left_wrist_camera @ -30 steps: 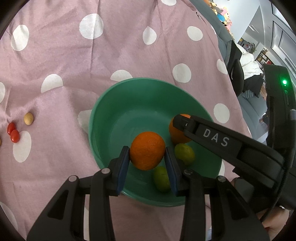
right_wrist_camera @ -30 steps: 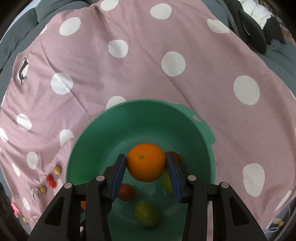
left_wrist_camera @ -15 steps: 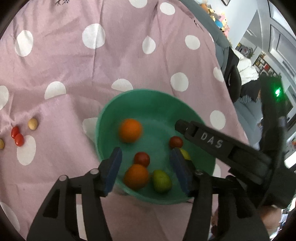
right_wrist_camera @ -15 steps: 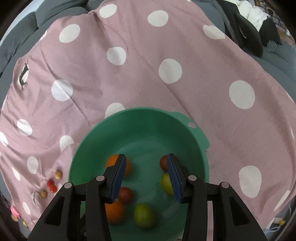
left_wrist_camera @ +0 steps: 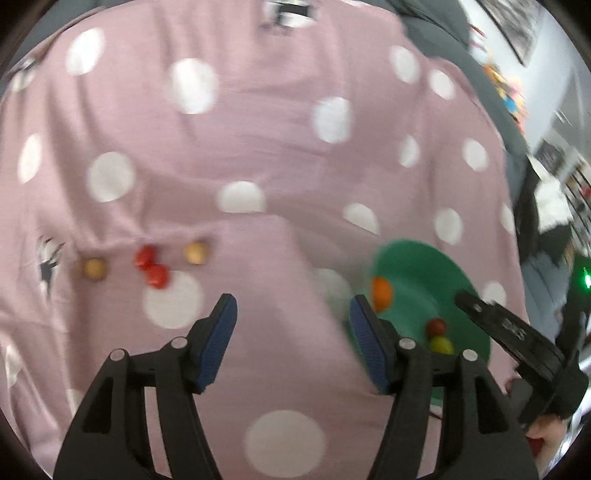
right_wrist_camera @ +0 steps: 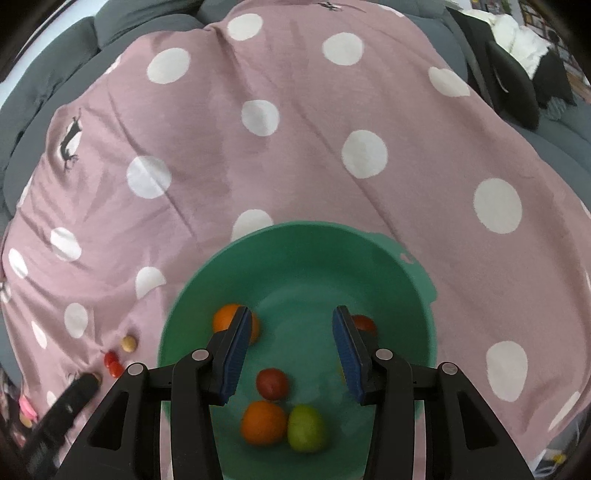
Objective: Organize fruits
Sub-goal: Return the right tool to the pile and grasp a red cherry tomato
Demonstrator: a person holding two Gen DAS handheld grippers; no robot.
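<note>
A green bowl (right_wrist_camera: 399, 291) sits on the pink dotted cloth and holds two oranges (right_wrist_camera: 263, 421), red fruits (right_wrist_camera: 272, 383) and a green fruit (right_wrist_camera: 306, 428). My right gripper (right_wrist_camera: 289, 350) is open and empty above the bowl. My left gripper (left_wrist_camera: 293, 339) is open and empty over the cloth, left of the bowl (left_wrist_camera: 424, 273). Two small red fruits (left_wrist_camera: 155, 274) and two tan fruits (left_wrist_camera: 194, 253) lie on the cloth ahead of it, to its left. They also show in the right wrist view (right_wrist_camera: 112, 363).
The pink cloth with white dots (right_wrist_camera: 295, 147) covers a grey sofa (right_wrist_camera: 140, 14). The right gripper body (left_wrist_camera: 517, 343) shows at the right of the left wrist view. A dark cushion (right_wrist_camera: 509, 85) lies at the far right.
Both grippers opened and dropped their oranges into the bowl. My left gripper then swung left, away from the bowl, toward the small fruits on the cloth.
</note>
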